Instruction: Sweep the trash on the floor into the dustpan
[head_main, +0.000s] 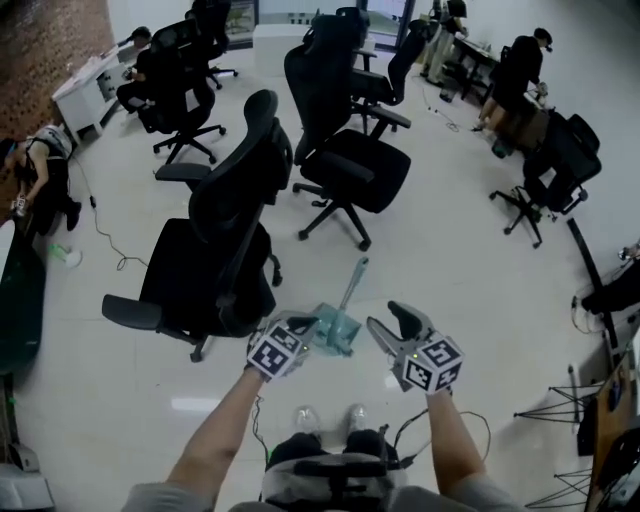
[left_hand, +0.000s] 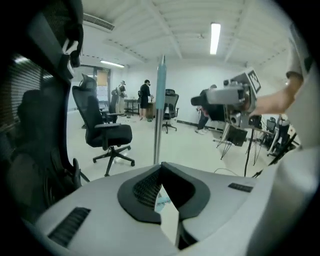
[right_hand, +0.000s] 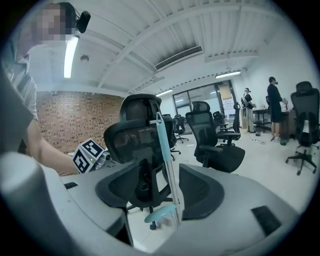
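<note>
Dustpan (head_main: 338, 332) between left tool (head_main: 305, 323), right tool (head_main: 390, 323)

Grey sleeves (head_main: 160, 495); grey tools (head_main: 306, 323) (head_main: 392, 322) bearing black-and-white marker cubes (head_main: 277, 352).

Open-plan office. Black mesh swivel chairs (head_main: 215, 250) stood scattered across pale flooring (head_main: 470, 260). Desks (head_main: 85, 90) with people working lined the far edges. Brick wall (head_main: 40, 40) far left, strip lights (left_hand: 215, 37) overhead.
</note>
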